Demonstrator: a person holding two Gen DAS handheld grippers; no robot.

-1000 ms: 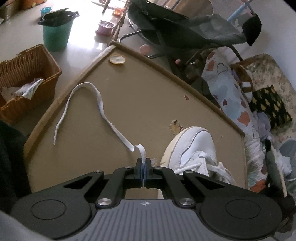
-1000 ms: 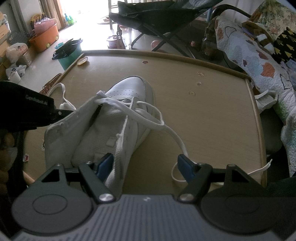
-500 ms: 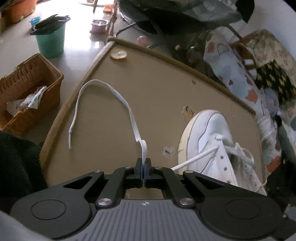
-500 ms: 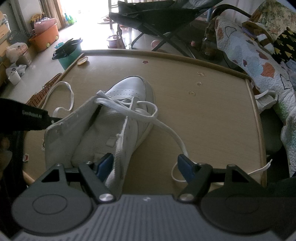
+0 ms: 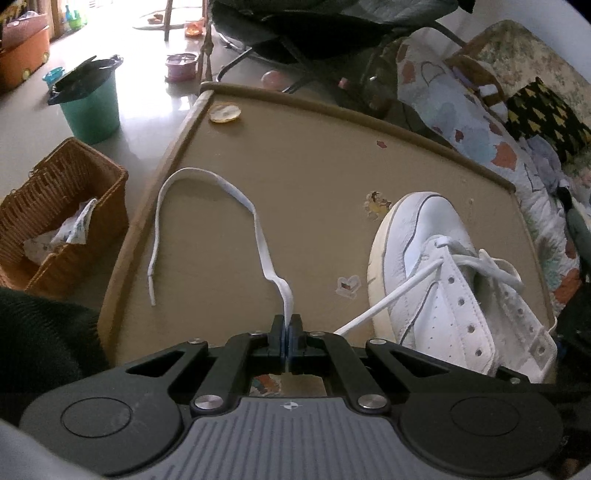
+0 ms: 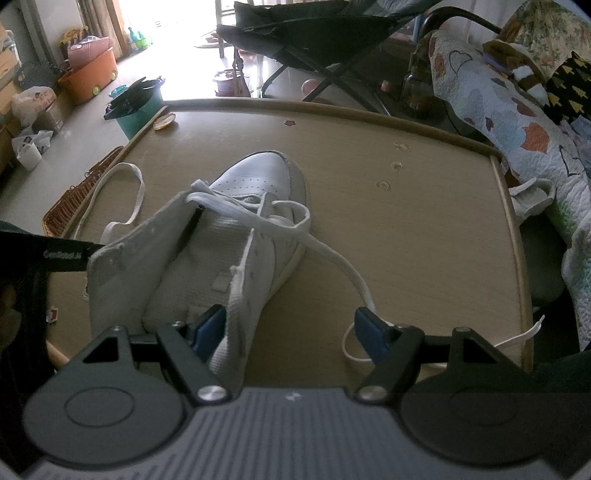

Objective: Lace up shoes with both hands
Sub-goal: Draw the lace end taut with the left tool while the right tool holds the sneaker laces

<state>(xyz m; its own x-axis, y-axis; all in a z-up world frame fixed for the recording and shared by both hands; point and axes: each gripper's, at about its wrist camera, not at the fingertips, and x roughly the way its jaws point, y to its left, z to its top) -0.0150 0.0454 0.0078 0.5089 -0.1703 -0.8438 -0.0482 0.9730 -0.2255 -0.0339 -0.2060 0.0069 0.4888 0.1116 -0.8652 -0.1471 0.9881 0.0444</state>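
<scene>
A white sneaker (image 6: 258, 192) lies on the tan table (image 6: 406, 229), toe pointing away, its upper eyelets empty. My left gripper (image 5: 286, 326) is shut on one end of the white lace (image 5: 258, 229). From the pads that end runs taut to a front eyelet (image 5: 439, 258), and its free tail loops across the table. In the right wrist view my left gripper (image 6: 66, 254) shows at the left, beside the shoe's collar. My right gripper (image 6: 290, 330) stands open over the heel, one blue pad (image 6: 208, 328) inside the shoe. The other lace end (image 6: 347, 266) trails past the other pad.
A wicker basket (image 5: 55, 214) and a green bin (image 5: 92, 107) stand on the floor left of the table. A folding chair (image 6: 314, 33) is behind it and a quilt-covered seat (image 6: 498, 110) to the right. A small round yellow item (image 5: 224, 112) lies at the far corner.
The left wrist view has rolled, bringing more of the sneaker into view, and the lace tail's loop has shifted on the table. The right gripper has not moved.
</scene>
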